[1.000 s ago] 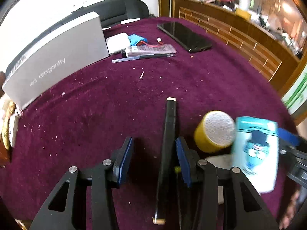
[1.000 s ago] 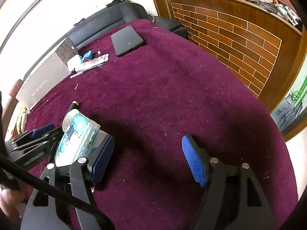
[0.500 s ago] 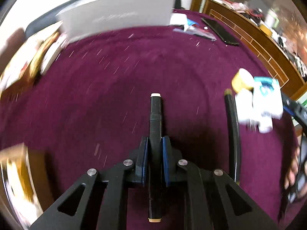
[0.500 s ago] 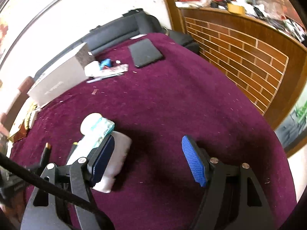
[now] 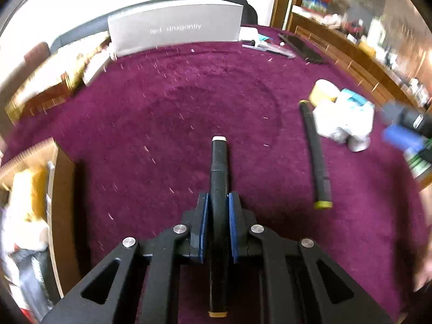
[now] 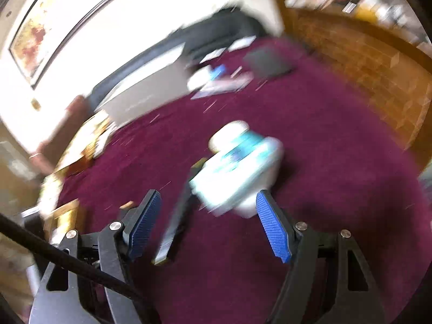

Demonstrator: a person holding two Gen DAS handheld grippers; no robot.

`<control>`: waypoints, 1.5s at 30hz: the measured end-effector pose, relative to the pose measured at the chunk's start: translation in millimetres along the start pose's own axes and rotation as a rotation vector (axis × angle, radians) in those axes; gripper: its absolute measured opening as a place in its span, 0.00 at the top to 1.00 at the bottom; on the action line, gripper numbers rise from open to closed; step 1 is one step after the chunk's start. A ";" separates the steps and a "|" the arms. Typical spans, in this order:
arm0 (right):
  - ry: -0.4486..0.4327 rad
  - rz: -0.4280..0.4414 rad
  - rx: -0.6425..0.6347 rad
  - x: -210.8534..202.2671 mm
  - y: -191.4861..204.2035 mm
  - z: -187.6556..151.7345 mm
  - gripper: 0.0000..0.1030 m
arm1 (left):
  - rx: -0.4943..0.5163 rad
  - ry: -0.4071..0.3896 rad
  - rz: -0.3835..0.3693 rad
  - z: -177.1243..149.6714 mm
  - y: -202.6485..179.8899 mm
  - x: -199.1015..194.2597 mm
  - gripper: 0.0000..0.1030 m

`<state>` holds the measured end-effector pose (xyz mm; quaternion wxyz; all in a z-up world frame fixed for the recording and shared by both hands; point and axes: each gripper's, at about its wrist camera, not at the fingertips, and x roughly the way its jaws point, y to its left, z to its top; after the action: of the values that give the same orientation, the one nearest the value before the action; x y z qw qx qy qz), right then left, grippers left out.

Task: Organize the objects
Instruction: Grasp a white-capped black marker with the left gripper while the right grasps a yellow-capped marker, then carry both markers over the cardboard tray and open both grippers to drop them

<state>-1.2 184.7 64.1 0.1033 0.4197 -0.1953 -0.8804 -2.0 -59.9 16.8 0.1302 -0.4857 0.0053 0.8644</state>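
Note:
My left gripper [image 5: 218, 202] is shut on a black marker [image 5: 219, 167] with a white tip, held above the purple tablecloth [image 5: 162, 113]. A second black marker [image 5: 316, 154] with a yellow end lies to the right; it also shows in the right wrist view [image 6: 175, 216]. Beside it lie a yellow-sided round tin [image 5: 322, 94] and a white and teal packet [image 5: 348, 116]. My right gripper [image 6: 208, 216] is open and empty, just in front of the packet [image 6: 237, 167], and shows at the right edge of the left wrist view [image 5: 405, 129].
A grey box [image 5: 175, 29] stands at the back of the table. A dark tablet [image 5: 299, 48], a white case [image 5: 247, 32] and small clutter lie at the back right. Wooden items [image 5: 40, 89] crowd the left edge. A brick-pattern counter [image 6: 364, 59] runs on the right.
My left gripper closed on the white-tipped marker and lifted it leftwards. My right gripper swung left, so the packet now sits between its open fingers.

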 end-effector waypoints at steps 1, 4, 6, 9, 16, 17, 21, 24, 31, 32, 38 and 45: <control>0.063 0.048 0.005 10.6 4.6 -2.3 0.29 | -0.035 -0.005 -0.036 -3.0 4.2 -7.6 0.90; 0.143 0.043 0.023 34.1 10.4 -5.8 0.30 | -0.080 -0.041 -0.084 -13.8 13.3 -31.8 0.89; 0.165 -0.002 0.011 47.4 16.3 -6.8 0.30 | -0.104 -0.070 -0.120 -21.4 18.9 -49.6 0.89; 0.191 -0.060 -0.027 64.5 28.5 -8.7 0.30 | -0.133 -0.104 -0.168 -31.7 28.3 -74.8 0.89; 0.165 -0.349 -0.153 94.1 52.8 -10.6 0.38 | -0.166 -0.206 -0.267 -54.3 52.5 -121.7 0.89; 0.163 -0.375 -0.167 96.4 55.7 -10.7 0.39 | -0.159 -0.222 -0.260 -56.0 54.4 -125.4 0.89; 0.126 -0.429 -0.199 102.3 69.7 -13.2 0.61 | -0.161 -0.260 -0.247 -65.2 64.9 -137.0 0.89; 0.125 -0.427 -0.217 104.8 78.2 -15.6 0.84 | -0.188 -0.271 -0.248 -70.6 74.3 -142.1 0.89; 0.155 -0.321 -0.170 95.7 77.2 -22.9 0.88 | -0.234 -0.296 -0.232 -89.4 95.6 -156.1 0.89; 0.158 -0.301 -0.156 91.6 76.8 -25.1 0.88 | -0.245 -0.307 -0.225 -92.2 99.9 -160.3 0.89; 0.138 -0.141 -0.126 60.0 89.6 -33.9 0.88 | -0.308 -0.367 -0.183 -108.9 126.8 -184.5 0.89; 0.140 0.023 -0.156 39.7 131.2 -42.3 0.88 | -0.385 -0.389 -0.153 -130.6 161.6 -201.9 0.89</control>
<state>9.2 41.7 68.7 0.1590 0.4685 -0.1233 -0.8602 170.0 -278.2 98.7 0.0990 -0.3254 -0.2209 0.9141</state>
